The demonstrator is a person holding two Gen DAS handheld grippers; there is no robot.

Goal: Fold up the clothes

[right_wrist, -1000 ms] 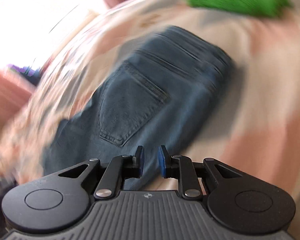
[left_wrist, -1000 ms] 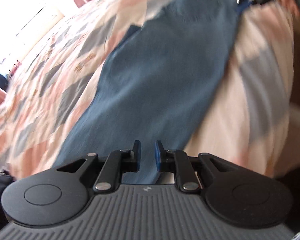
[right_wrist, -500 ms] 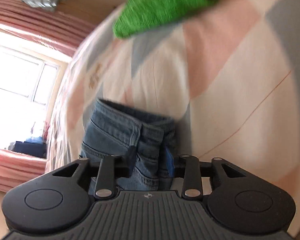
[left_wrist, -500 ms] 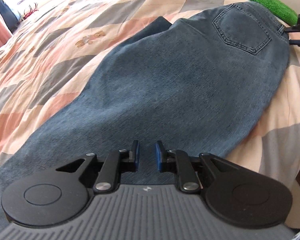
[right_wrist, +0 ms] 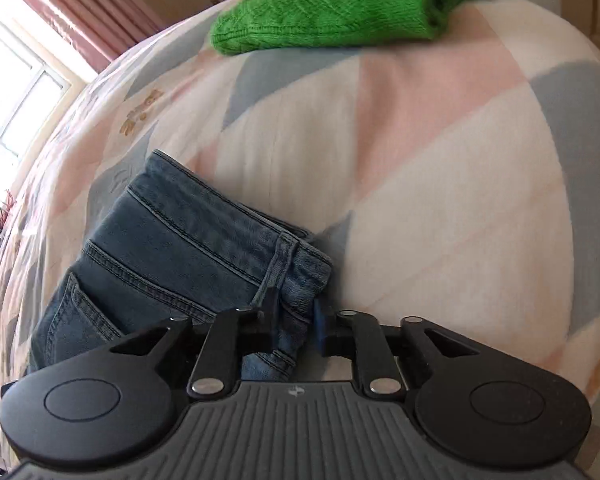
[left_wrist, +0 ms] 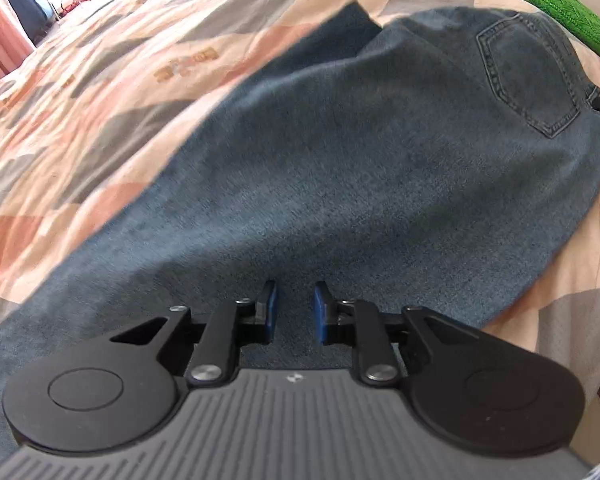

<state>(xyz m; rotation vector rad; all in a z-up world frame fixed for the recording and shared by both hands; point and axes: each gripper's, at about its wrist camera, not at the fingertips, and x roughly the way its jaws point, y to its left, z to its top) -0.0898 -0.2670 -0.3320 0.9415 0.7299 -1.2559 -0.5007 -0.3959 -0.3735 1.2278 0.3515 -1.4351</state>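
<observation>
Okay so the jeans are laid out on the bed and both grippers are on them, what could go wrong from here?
1. The right gripper has only the waistband corner of the blue denim jeans between its jaws; the thick seam may slip out on lifting.
2. The left gripper hovers open over the leg, gripping nothing, so a one-sided lift could skew the fold.
3. The folded green knitted sweater lies close beyond the waistband; swung denim might disturb it.

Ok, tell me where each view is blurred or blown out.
Left wrist view: jeans edge and quilt smeared at left, back pocket sharp. Right wrist view: sharp on the waistband and green knit; window overexposed.
</observation>
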